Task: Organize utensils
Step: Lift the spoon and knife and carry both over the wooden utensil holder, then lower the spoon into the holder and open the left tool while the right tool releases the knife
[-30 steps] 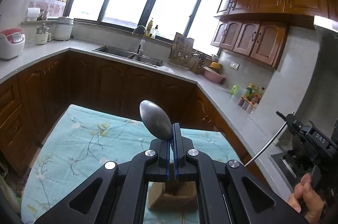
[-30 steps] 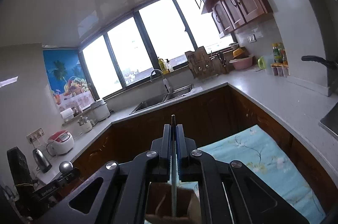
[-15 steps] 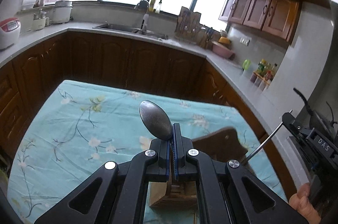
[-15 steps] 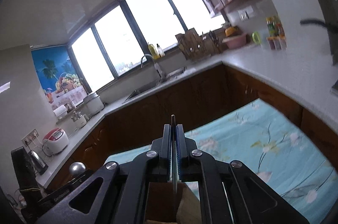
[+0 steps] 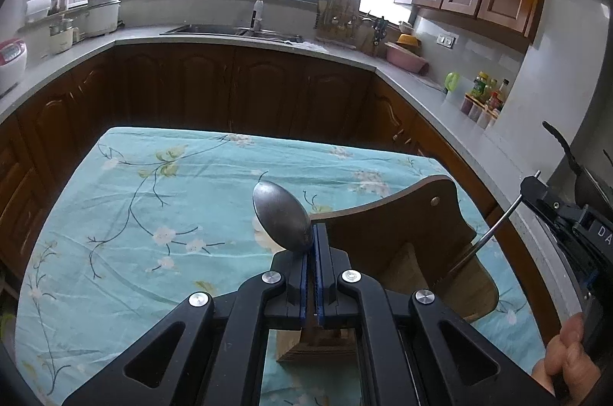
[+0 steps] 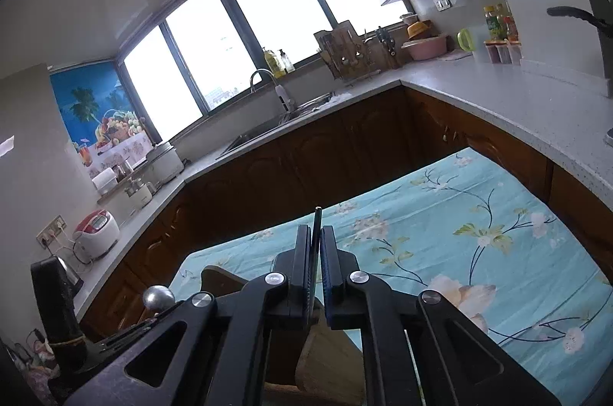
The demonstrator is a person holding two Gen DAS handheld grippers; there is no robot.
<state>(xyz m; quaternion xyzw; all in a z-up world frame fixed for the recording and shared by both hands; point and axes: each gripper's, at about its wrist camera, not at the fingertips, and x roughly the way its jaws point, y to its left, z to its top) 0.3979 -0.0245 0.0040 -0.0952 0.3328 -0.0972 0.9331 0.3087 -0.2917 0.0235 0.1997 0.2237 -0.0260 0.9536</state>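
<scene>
My left gripper is shut on a metal spoon, whose bowl sticks up past the pads. Just beyond and below it stands a wooden utensil holder on the floral tablecloth. My right gripper has a thin metal utensil handle between its jaws, which are opening; a narrow gap shows on the handle's right side. In the left wrist view that handle slants down from the right gripper into the holder. A person's hand grips the right tool.
Dark wooden cabinets under a grey counter wrap around the table on three sides. A sink with a tap, a knife rack, a pink bowl and bottles stand on the counter. A rice cooker sits at the left.
Both grippers have come down toward the table, bringing the wooden holder into view. The thin handle's lower end now sits in the holder, and the right jaws have parted slightly around it.
</scene>
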